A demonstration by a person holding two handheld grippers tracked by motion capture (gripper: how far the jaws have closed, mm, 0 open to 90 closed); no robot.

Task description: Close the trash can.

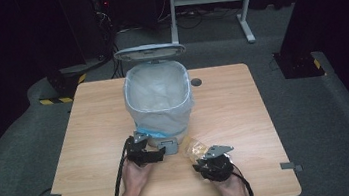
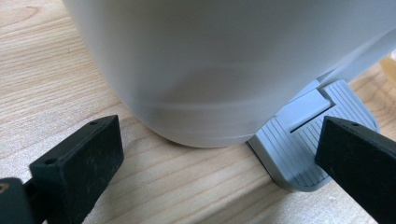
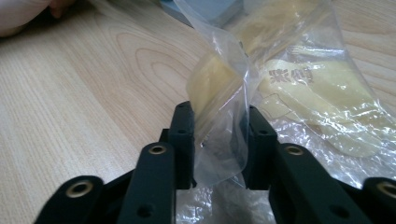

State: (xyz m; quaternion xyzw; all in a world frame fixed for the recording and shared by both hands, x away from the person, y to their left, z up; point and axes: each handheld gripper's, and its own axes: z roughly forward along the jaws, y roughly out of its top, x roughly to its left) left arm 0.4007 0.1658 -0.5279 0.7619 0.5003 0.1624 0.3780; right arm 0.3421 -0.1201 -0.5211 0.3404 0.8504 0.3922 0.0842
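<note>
A crumpled clear plastic bag [image 1: 196, 147] with pale yellow pieces inside lies on the wooden table [image 1: 92, 138], right of the bin's pedal. My right gripper [image 1: 203, 156] is shut on a fold of this bag [image 3: 299, 88], and its jaws [image 3: 218, 122] pinch the plastic near the table top. A white pedal bin [image 1: 158, 100] lined with a clear bag stands mid-table, its lid [image 1: 150, 52] raised. My left gripper [image 1: 151, 145] is open, low in front of the bin's base [image 2: 210, 70]; its right jaw hovers by the grey foot pedal [image 2: 303, 140].
A person's hand [image 3: 18, 14] shows at the top left of the right gripper view. A round cable hole [image 1: 196, 81] sits right of the bin. A white desk frame [image 1: 211, 3] stands on the carpet beyond the table.
</note>
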